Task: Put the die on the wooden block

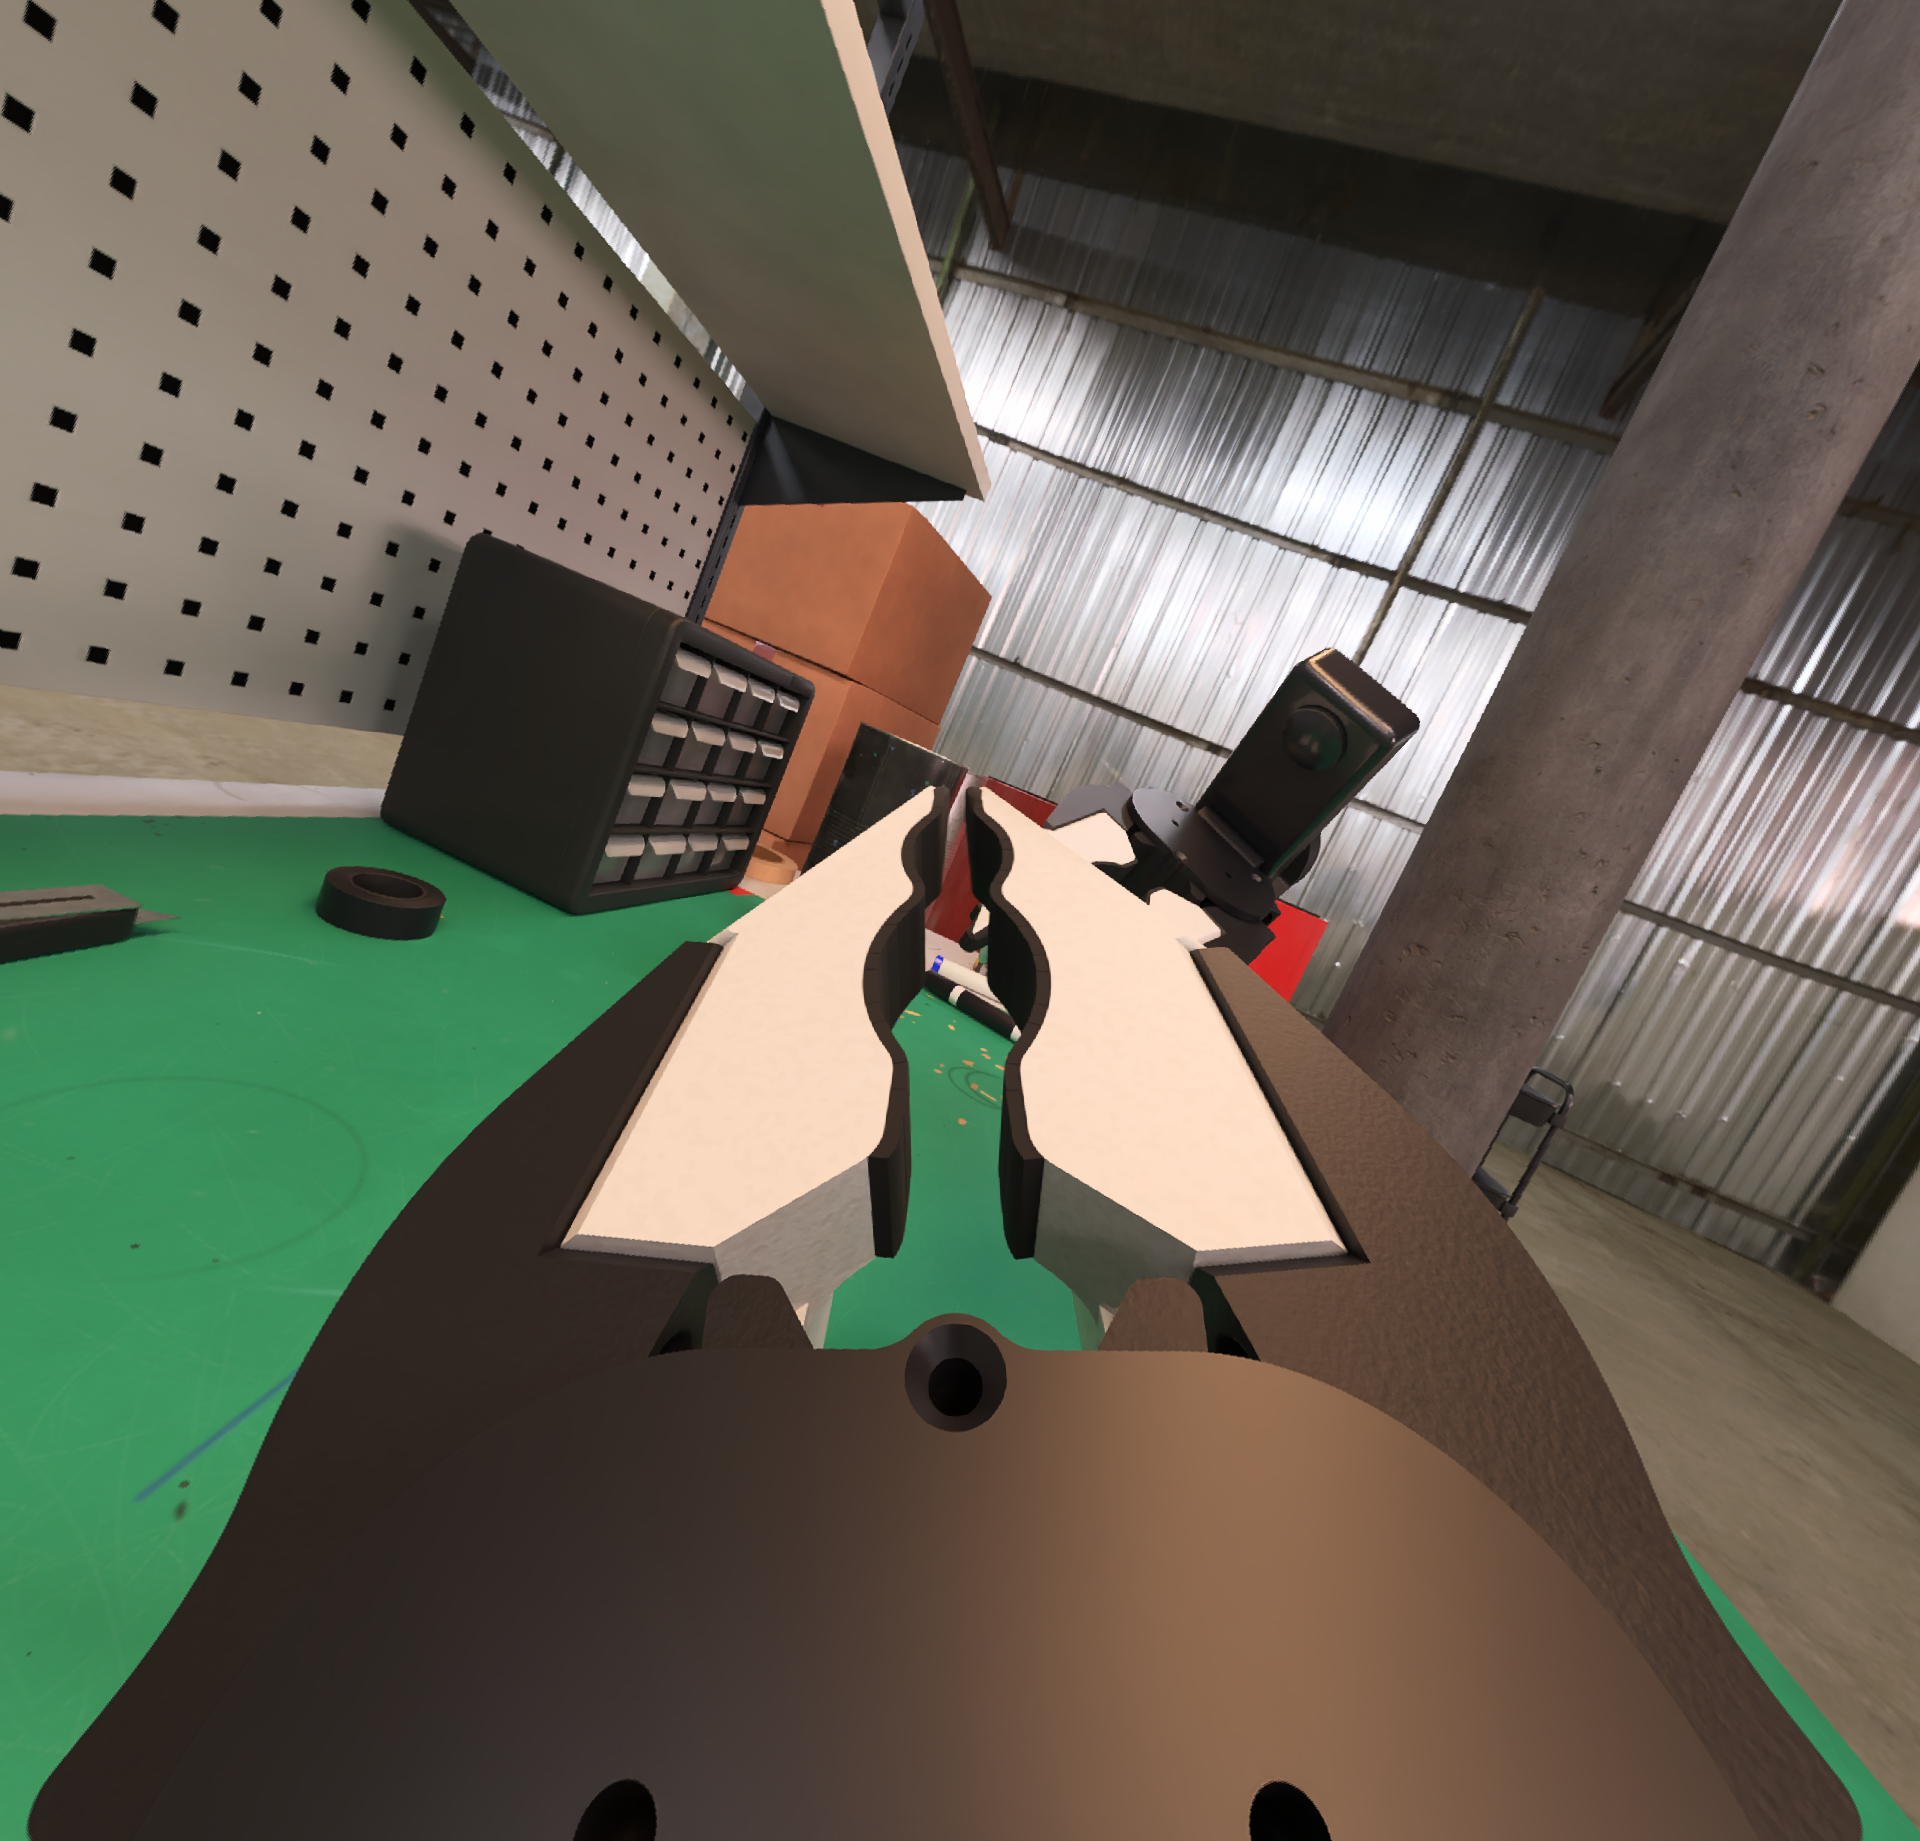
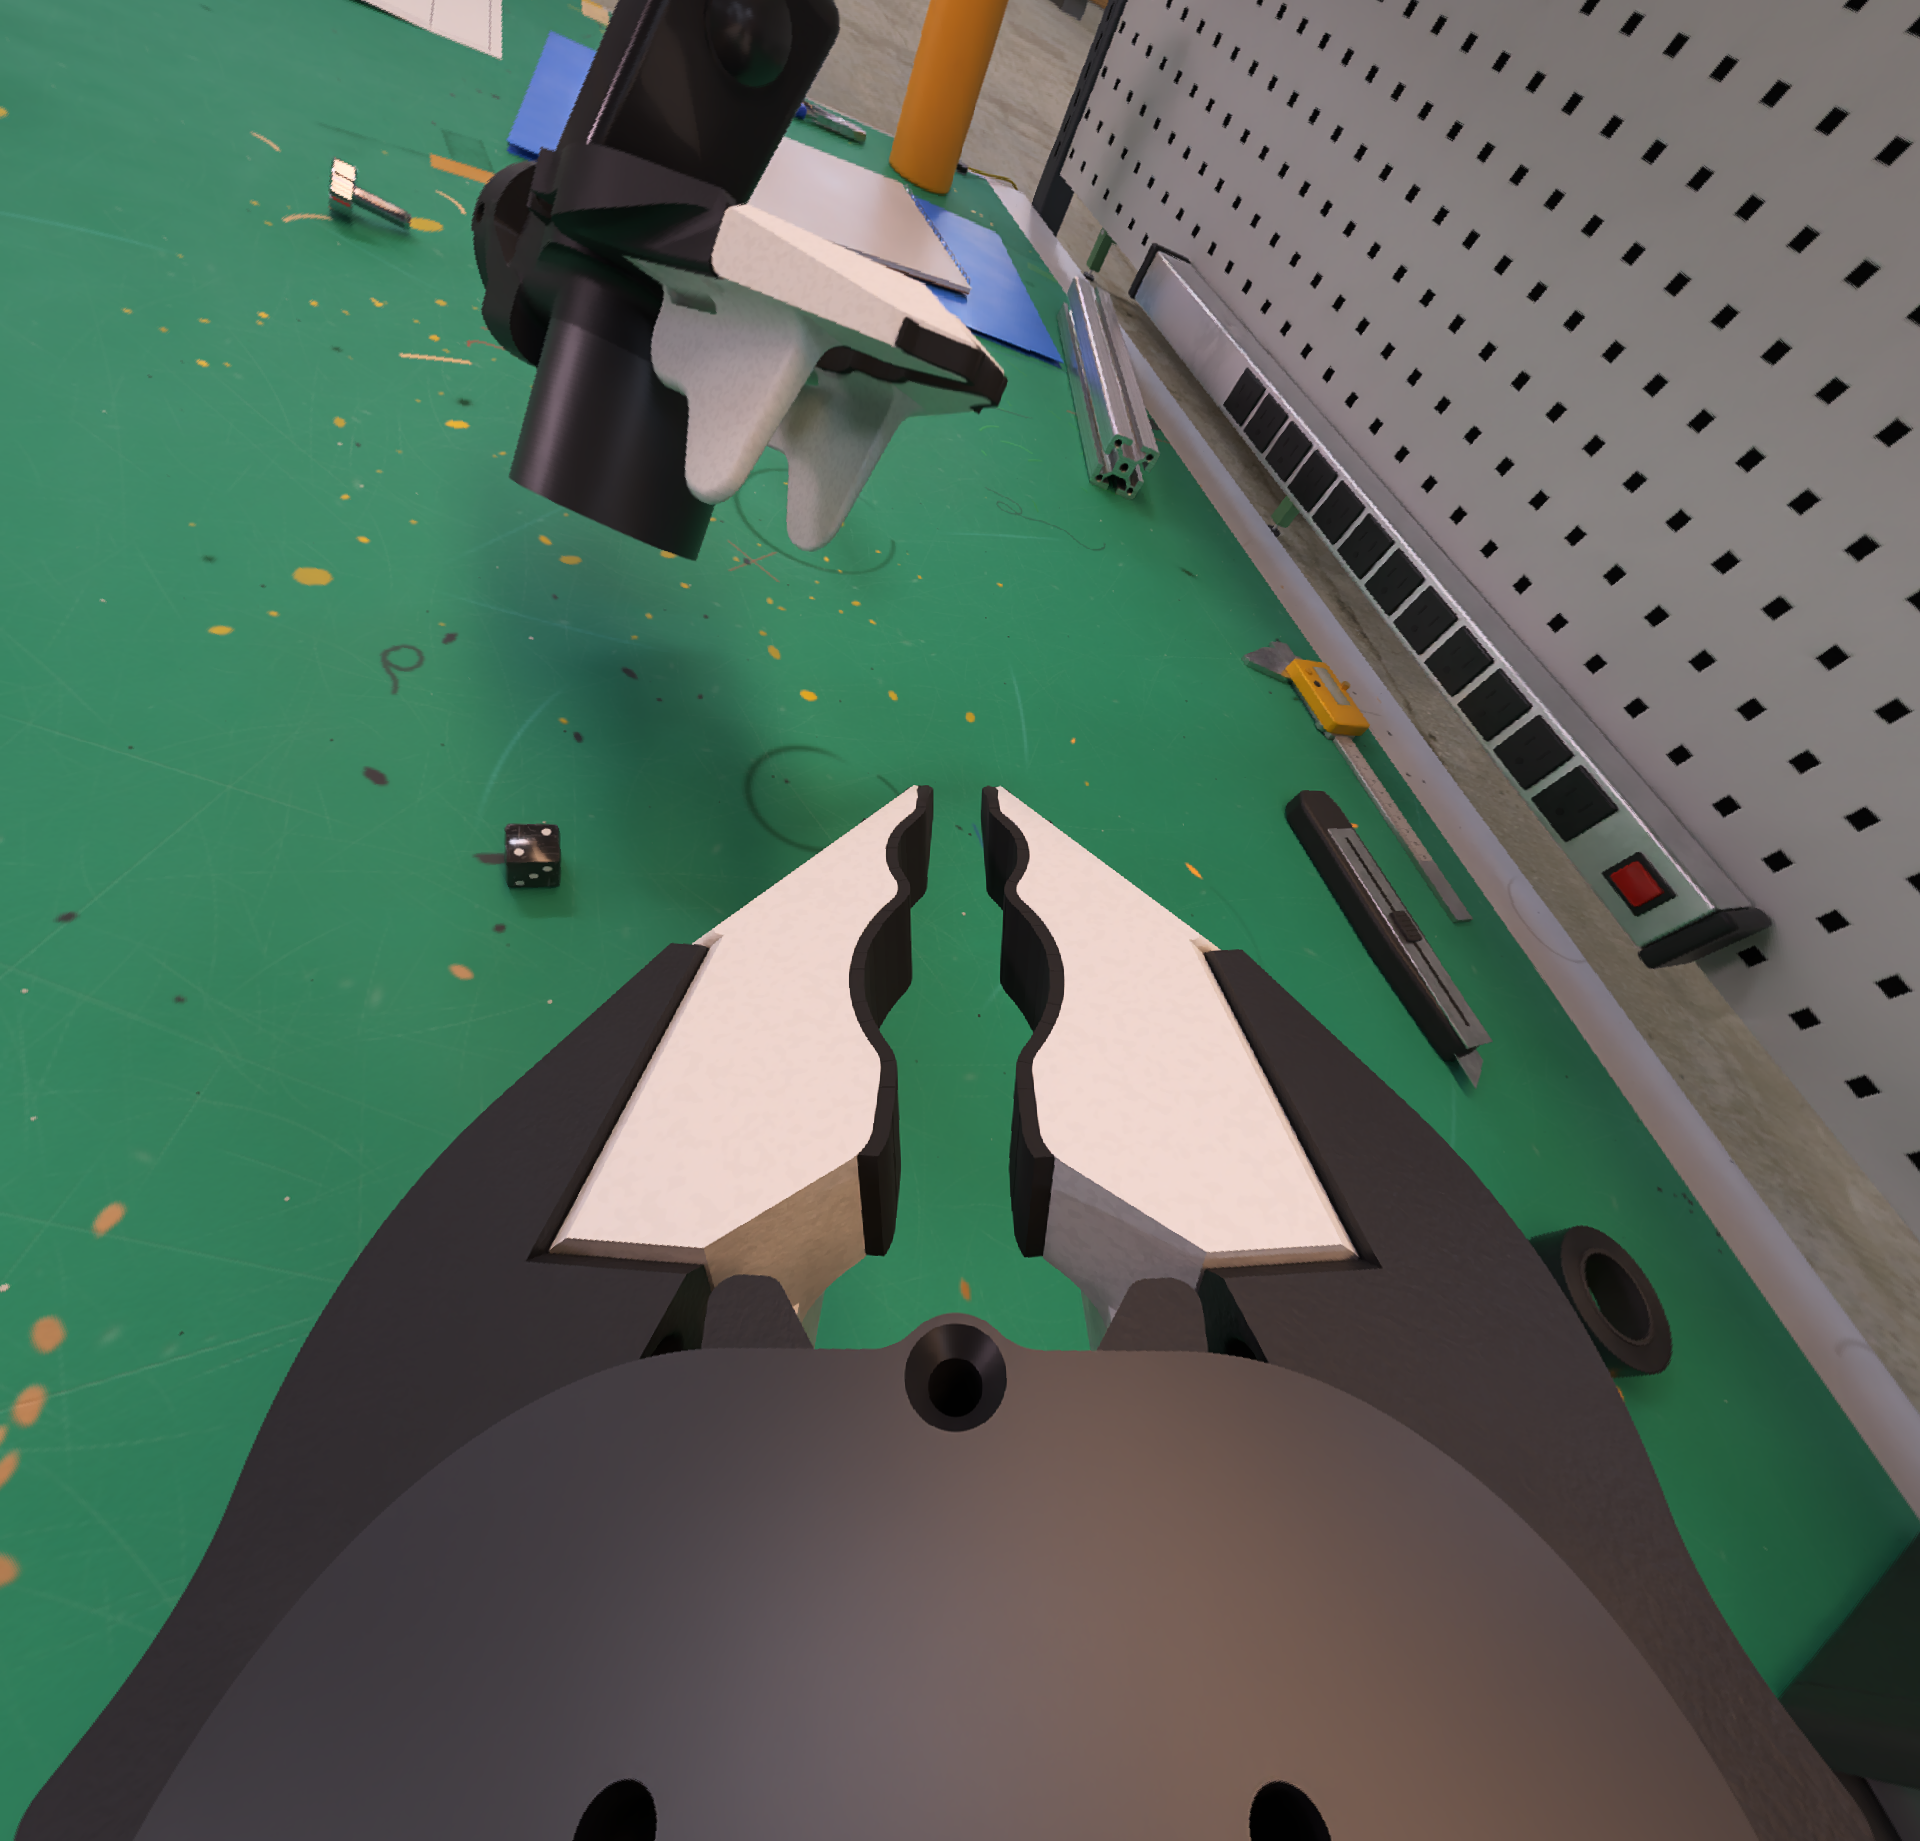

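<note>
A small black die point(image 2: 533, 856) with white pips lies on the green mat point(image 2: 312, 1064), left of my right gripper point(image 2: 956, 802) and a little short of its tips. The right gripper hovers above the mat, its jaws nearly together with nothing between them. My left gripper point(image 1: 954, 804) is also closed to a thin gap and empty, pointing over the mat toward the back corner. It also shows in the right wrist view point(image 2: 971, 378), hovering farther off. No wooden block shows in either view.
A dark drawer cabinet point(image 1: 603, 731), cardboard boxes point(image 1: 852, 596) and a tape roll point(image 1: 379, 901) stand by the pegboard. A utility knife point(image 2: 1387, 929), yellow caliper point(image 2: 1325, 700), power strip point(image 2: 1455, 648), aluminium bar point(image 2: 1107, 389), orange bottle point(image 2: 951, 56) and bolt point(image 2: 364, 196) lie around.
</note>
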`<state>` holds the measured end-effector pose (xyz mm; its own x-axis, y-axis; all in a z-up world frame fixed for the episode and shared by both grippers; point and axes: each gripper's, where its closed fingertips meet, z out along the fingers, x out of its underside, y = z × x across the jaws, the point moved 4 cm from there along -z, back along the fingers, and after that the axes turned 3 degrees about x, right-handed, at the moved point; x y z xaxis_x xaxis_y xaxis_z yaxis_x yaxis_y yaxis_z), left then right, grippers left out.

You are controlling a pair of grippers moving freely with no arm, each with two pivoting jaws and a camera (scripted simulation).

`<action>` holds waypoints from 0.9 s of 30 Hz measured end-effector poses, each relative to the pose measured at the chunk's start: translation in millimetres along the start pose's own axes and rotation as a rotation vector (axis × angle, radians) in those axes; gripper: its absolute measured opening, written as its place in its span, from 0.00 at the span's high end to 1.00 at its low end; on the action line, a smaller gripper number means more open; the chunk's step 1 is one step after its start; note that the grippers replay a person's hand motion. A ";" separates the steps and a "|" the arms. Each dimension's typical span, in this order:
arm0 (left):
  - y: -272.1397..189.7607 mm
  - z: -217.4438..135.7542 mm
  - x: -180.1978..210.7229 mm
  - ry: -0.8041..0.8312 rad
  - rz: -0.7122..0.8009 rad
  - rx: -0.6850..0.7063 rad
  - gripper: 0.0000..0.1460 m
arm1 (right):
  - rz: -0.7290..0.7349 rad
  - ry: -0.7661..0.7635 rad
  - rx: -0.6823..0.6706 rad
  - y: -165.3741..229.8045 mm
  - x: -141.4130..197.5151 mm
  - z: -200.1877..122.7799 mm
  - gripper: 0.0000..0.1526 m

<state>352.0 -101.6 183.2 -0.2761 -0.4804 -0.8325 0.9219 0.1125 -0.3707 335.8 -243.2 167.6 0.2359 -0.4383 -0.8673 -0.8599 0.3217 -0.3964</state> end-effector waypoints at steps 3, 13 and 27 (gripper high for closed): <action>0.7 0.5 2.9 0.018 0.009 -0.009 0.91 | 0.015 -0.006 0.005 -1.6 0.4 -0.1 0.94; -0.7 -1.9 7.5 0.102 0.138 -0.066 0.87 | 0.088 -0.004 0.043 -8.0 8.6 -4.4 0.91; -8.3 -15.3 43.2 0.593 0.277 0.022 0.71 | 0.214 -0.010 0.042 2.7 39.2 -17.5 0.87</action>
<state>328.2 -109.9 144.0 -0.1245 0.1257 -0.9842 0.9840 0.1429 -0.1062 334.8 -274.2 137.8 0.0545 -0.3479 -0.9359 -0.8712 0.4414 -0.2148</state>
